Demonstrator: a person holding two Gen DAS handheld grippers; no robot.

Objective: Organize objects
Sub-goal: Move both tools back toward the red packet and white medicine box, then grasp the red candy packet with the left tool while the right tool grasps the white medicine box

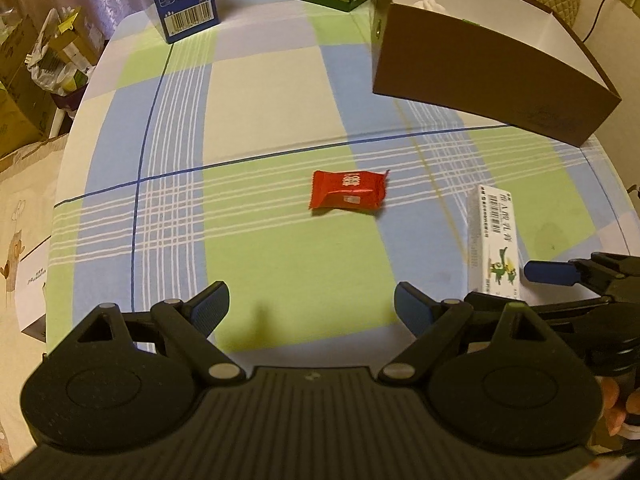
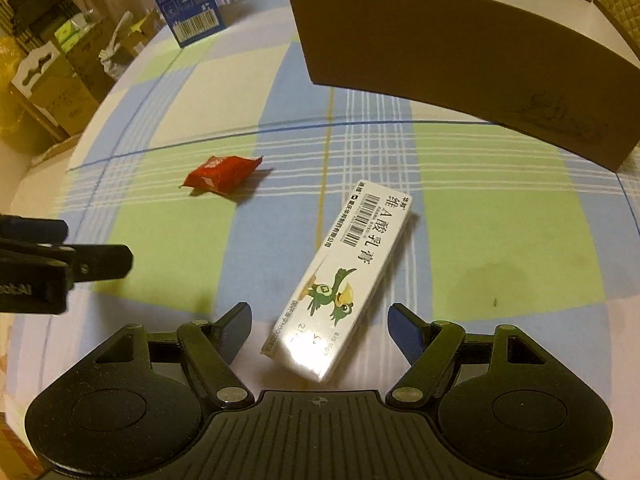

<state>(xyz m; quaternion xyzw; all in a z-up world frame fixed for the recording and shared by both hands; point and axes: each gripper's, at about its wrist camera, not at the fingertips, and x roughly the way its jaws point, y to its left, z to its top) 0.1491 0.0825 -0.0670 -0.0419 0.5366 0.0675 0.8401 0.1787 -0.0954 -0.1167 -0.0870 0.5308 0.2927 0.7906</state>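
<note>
Both hand-held grippers gape empty: the left (image 1: 312, 312) faces a red packet (image 1: 349, 191). The right (image 2: 320, 330) straddles a white carton (image 2: 340, 276) on the counter (image 2: 500, 240).

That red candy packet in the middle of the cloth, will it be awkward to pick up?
Probably a little. The red packet looks like puffy, crinkled foil, so it should dent and perhaps slip between the pads. It seems small and light, and it lies flat on the tablecloth, so it likely slides rather than rolls.
</note>
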